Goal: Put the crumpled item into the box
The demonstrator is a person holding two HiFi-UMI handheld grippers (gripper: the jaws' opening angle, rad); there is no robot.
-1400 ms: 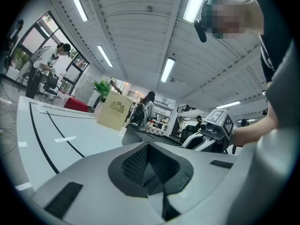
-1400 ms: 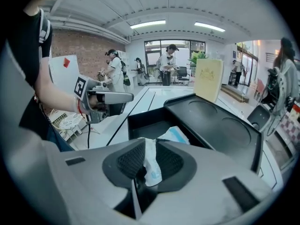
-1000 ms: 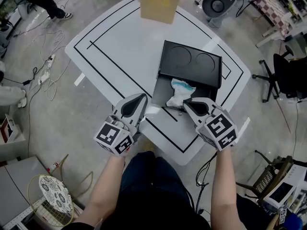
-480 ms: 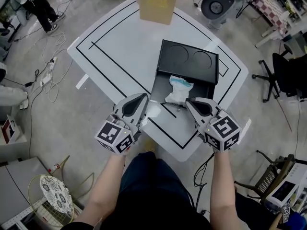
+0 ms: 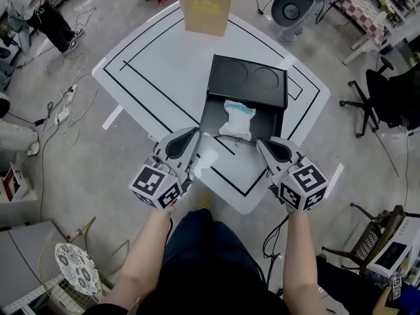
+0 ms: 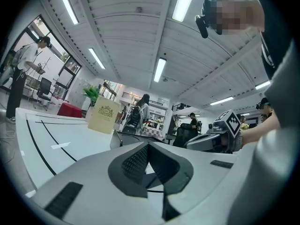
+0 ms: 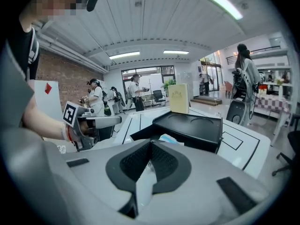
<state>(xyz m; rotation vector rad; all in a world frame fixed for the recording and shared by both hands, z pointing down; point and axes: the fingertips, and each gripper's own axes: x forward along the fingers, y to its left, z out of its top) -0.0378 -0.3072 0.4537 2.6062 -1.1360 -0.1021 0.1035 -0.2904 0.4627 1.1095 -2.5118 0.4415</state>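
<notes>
The crumpled white and blue item (image 5: 236,119) lies inside the open black box (image 5: 211,113) in the middle of the white table (image 5: 157,71). The box's lid (image 5: 249,79) lies folded back behind it. My left gripper (image 5: 196,132) hovers at the box's near left corner, shut and empty. Just off the box's near right edge is my right gripper (image 5: 260,142), also shut with nothing in it. In the right gripper view the jaws (image 7: 151,144) meet, and beyond them show the item (image 7: 168,138) and the box (image 7: 197,125). The left gripper view shows closed jaws (image 6: 148,146).
A tan paper bag (image 5: 205,6) stands at the table's far edge. Black lines mark the tabletop. Office chairs (image 5: 384,100) stand to the right, and cables (image 5: 62,104) lie on the floor at left. People stand in the background of both gripper views.
Both grippers have drawn back a little from the box toward me; the right one has left the item's side. The item stays in the box.
</notes>
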